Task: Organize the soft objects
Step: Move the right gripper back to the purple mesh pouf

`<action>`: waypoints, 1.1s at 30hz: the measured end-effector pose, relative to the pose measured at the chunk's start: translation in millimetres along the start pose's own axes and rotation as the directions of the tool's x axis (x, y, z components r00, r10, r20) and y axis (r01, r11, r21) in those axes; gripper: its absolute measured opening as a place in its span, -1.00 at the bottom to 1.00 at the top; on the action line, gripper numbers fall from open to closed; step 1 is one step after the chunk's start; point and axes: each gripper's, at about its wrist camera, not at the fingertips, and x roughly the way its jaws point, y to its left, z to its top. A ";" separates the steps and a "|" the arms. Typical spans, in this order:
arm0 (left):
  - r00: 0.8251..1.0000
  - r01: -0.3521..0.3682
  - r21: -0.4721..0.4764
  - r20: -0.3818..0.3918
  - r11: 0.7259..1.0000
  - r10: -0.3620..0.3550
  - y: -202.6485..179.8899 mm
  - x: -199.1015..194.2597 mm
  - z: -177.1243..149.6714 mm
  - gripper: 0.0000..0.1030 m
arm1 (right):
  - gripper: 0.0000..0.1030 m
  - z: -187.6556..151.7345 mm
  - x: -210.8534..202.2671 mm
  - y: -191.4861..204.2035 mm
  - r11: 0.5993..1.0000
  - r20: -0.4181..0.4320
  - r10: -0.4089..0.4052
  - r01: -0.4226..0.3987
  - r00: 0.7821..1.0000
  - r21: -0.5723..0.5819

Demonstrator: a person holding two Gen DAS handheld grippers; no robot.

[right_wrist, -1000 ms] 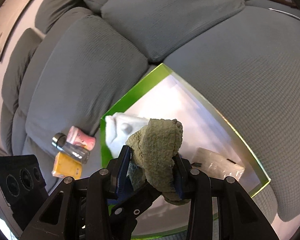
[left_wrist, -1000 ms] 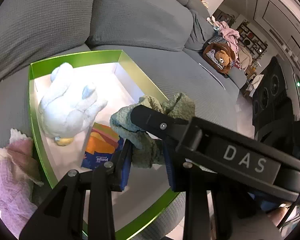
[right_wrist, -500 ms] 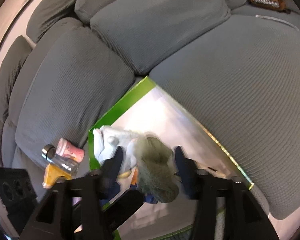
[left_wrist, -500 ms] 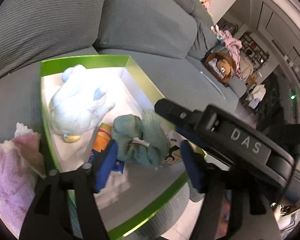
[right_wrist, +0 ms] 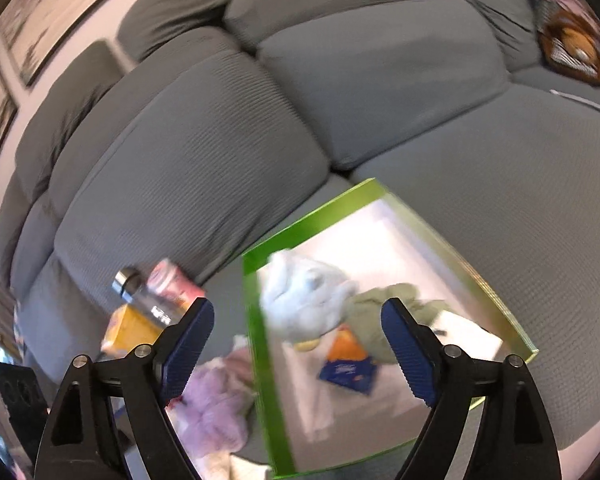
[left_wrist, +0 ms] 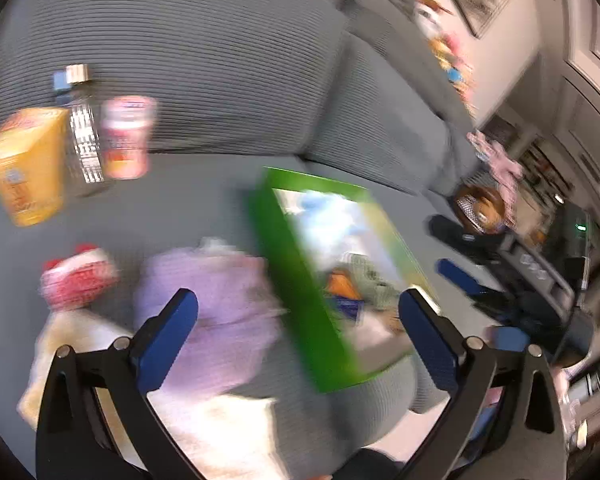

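- The olive-green cloth point(right_wrist: 384, 312) lay loose inside the green box point(right_wrist: 256, 344), on its white floor, touching the pale blue plush toy point(right_wrist: 304, 304) at its left and just above an orange-and-blue tissue pack point(right_wrist: 348, 360).
- The right claw point(right_wrist: 296, 352) stood wide apart with nothing between its blue pads; its jaws had just been opening, and the cloth sat in the box beyond them, not pressed by either pad.
- The left claw point(left_wrist: 300, 336) was also spread wide and empty, its jaws having just been opening; its view was blurred.
- Through the left claw's gap showed the green box's outer wall point(left_wrist: 300, 280) and a lilac fluffy cloth point(left_wrist: 224, 312) lying on the sofa seat just beside the box.
- Left of the lilac cloth lay a red-and-white soft item point(left_wrist: 76, 280); what it was could not be told through the blur.
- A whitish cloth point(left_wrist: 220, 432) lay nearest the camera, below the lilac one.
- Against the grey sofa point(right_wrist: 380, 72) back stood a yellow carton point(left_wrist: 28, 164), a clear bottle point(left_wrist: 82, 136) and a pink container point(left_wrist: 126, 136), close together.
- A brown plush toy point(right_wrist: 572, 48) sat far along the sofa.
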 end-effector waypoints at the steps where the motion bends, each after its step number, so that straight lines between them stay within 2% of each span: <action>1: 0.998 -0.063 -0.015 0.012 0.998 0.063 12.7 -8.5 -2.0 0.95 | 0.68 -2.3 2.2 13.4 0.999 -0.010 0.004 -0.005 1.000 -0.041; 2: 0.990 -0.137 -0.027 0.031 0.990 0.138 25.4 -17.5 -5.5 0.95 | 0.68 -4.6 3.9 23.7 0.997 -0.019 0.005 -0.007 1.000 -0.078; 4: 0.970 -0.237 -0.028 0.045 0.971 0.238 44.1 -28.8 -14.6 0.95 | 0.68 -12.5 10.6 49.4 0.986 -0.042 0.008 -0.015 0.999 -0.168; 6: 0.953 -0.301 -0.008 0.020 0.954 0.301 61.9 -33.2 -24.5 0.95 | 0.68 -23.7 21.1 75.0 0.969 -0.080 0.009 -0.028 0.997 -0.245; 8: 0.930 -0.366 -0.041 0.026 0.930 0.367 85.5 -40.5 -36.6 0.95 | 0.68 -36.3 35.6 97.6 0.953 -0.121 0.001 -0.038 0.993 -0.300; 9: 0.924 -0.380 -0.057 0.031 0.923 0.382 93.4 -43.0 -42.4 0.95 | 0.68 -45.0 46.3 109.9 0.942 -0.148 -0.016 -0.035 0.989 -0.334; 12: 0.913 -0.404 -0.113 0.010 0.908 0.408 124.9 -42.8 -53.3 0.94 | 0.68 -71.4 76.1 138.2 0.903 -0.194 -0.087 -0.005 0.977 -0.429; 15: 0.896 -0.440 -0.164 -0.006 0.883 0.445 144.0 -45.0 -57.0 0.93 | 0.68 -91.4 103.0 153.3 0.883 -0.237 -0.137 0.010 0.962 -0.470; 18: 0.901 -0.428 -0.183 -0.009 0.885 0.434 152.3 -50.5 -59.0 0.93 | 0.68 -104.3 120.2 152.5 0.865 -0.258 -0.211 0.057 0.943 -0.498; 21: 0.896 -0.437 -0.191 -0.011 0.879 0.444 153.2 -53.9 -58.0 0.93 | 0.68 -108.4 129.4 144.7 0.845 -0.239 -0.289 0.129 0.927 -0.519; 24: 0.887 -0.457 -0.167 -0.010 0.874 0.462 148.8 -53.8 -58.0 0.93 | 0.68 -108.9 135.9 136.5 0.849 -0.244 -0.305 0.147 0.920 -0.507; 27: 0.893 -0.446 -0.149 -0.003 0.883 0.451 145.0 -53.6 -57.7 0.93 | 0.64 -111.3 141.3 130.8 0.849 -0.256 -0.311 0.146 0.915 -0.507; 28: 0.895 -0.441 -0.151 -0.003 0.885 0.446 145.5 -53.4 -57.6 0.93 | 0.56 -112.5 143.7 130.3 0.851 -0.264 -0.303 0.135 0.916 -0.507; 30: 0.897 -0.436 -0.160 -0.005 0.886 0.441 147.0 -53.5 -57.3 0.93 | -0.07 -113.7 146.3 130.5 0.856 -0.278 -0.290 0.118 0.916 -0.503; 33: 0.895 -0.441 -0.169 -0.012 0.882 0.445 150.5 -52.3 -57.1 0.93 | -0.44 -112.8 143.1 134.4 0.859 -0.271 -0.256 0.090 0.928 -0.505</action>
